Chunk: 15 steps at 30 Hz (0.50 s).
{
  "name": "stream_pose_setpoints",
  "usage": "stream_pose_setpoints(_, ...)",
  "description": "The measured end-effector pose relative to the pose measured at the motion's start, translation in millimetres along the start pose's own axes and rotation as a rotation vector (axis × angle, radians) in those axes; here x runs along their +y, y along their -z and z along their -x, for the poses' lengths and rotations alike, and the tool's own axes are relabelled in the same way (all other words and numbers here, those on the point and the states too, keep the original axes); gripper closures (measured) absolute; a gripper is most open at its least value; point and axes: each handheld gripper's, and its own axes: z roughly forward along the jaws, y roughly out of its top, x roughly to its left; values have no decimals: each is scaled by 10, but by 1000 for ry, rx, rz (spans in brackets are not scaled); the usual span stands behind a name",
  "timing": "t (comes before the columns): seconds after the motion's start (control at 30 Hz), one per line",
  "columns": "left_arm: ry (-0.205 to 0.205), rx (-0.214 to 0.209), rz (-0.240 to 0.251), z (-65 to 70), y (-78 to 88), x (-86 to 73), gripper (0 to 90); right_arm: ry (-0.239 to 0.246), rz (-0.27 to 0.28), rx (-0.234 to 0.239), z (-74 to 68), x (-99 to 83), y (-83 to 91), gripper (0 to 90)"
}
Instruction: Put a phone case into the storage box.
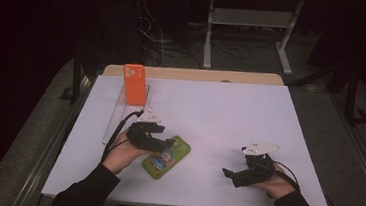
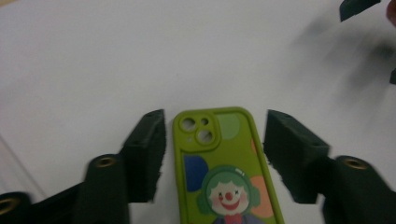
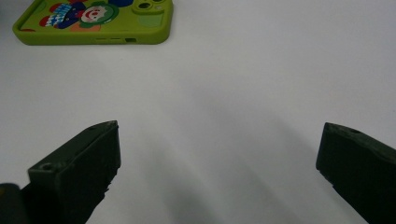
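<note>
Now we straddle the green clown-print phone case (image 2: 223,168) with our left gripper (image 2: 215,149).

Its jaws stand half open, gaps showing on both sides of the case at lower centre of the left gripper view, nothing clamped. Our right gripper (image 3: 217,158) gapes wide over bare white tabletop (image 3: 261,70), holding nothing. At upper left of the high view, an orange phone case (image 1: 134,83) stands in a clear rack (image 1: 115,119).

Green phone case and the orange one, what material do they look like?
Green phone case: probably soft silicone or TPU, with rounded edges, a mild sheen and a printed clown graphic. Orange phone case: likely matte silicone or plastic, uniform colour and no glare, but too small to be sure.
</note>
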Motion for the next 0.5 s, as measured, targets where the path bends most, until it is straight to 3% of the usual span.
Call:
stream_pose_setpoints(0.33,19,-2,-42,12,37,-177,830,1,0,0,0,-1,1,0)
stream_pose_setpoints(0.5,20,31,-62,26,64,-254,896,-2,1,1,1,1,5,0)
